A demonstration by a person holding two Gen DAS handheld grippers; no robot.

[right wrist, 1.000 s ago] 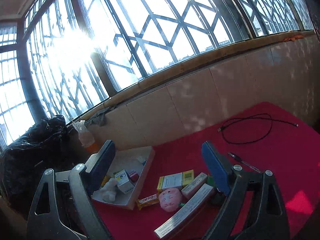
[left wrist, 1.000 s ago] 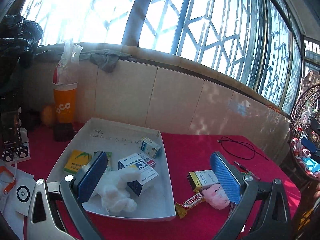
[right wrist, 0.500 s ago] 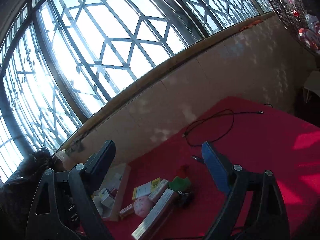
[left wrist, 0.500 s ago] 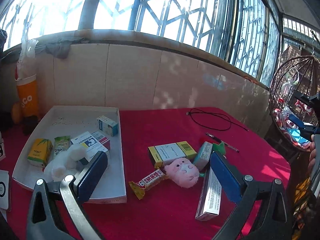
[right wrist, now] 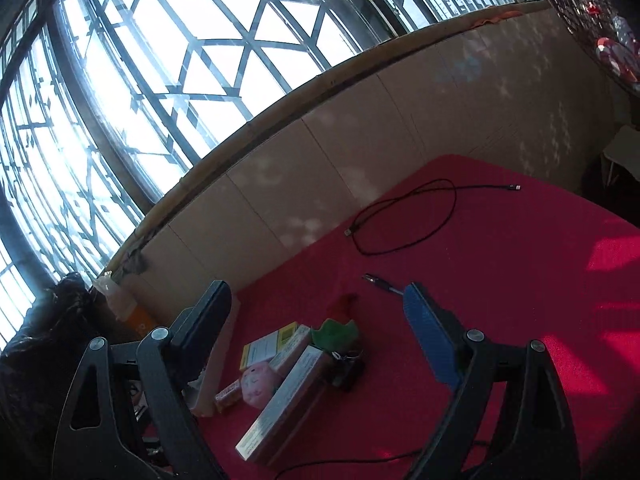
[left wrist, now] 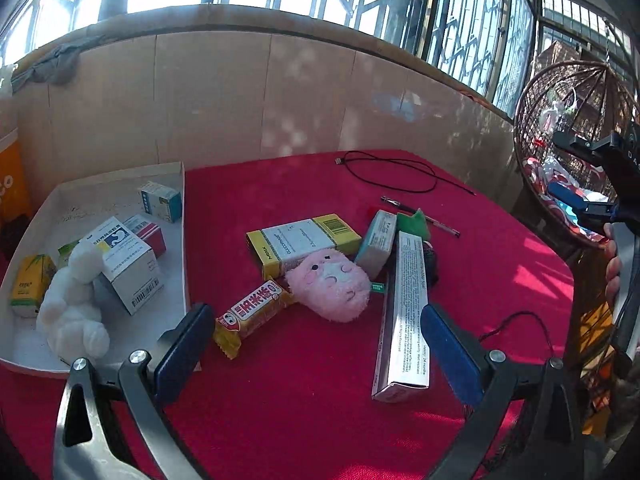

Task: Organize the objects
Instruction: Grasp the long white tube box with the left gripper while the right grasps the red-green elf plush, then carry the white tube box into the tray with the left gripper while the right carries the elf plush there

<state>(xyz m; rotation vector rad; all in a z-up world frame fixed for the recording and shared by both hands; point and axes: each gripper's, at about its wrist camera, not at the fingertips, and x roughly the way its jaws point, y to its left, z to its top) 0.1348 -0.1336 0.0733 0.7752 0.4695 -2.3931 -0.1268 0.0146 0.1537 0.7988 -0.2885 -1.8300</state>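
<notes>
At the left of the left wrist view, a white tray (left wrist: 182, 216) holds a white plush (left wrist: 74, 300) and small boxes. Right of it, mid-frame on the red cloth (left wrist: 320, 400), lie a snack bar (left wrist: 252, 310), a pink plush (left wrist: 330, 284) and a long grey box (left wrist: 404, 312). The left gripper (left wrist: 316, 344) hangs spread and empty at the lower centre. In the right wrist view, the right gripper (right wrist: 320, 320) is also spread and empty.

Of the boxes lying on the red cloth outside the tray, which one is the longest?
The long silver-grey box, lying lengthwise beside the pink plush toy. It is much longer and narrower than the yellow-edged white box and the small pale teal box behind it.
</notes>
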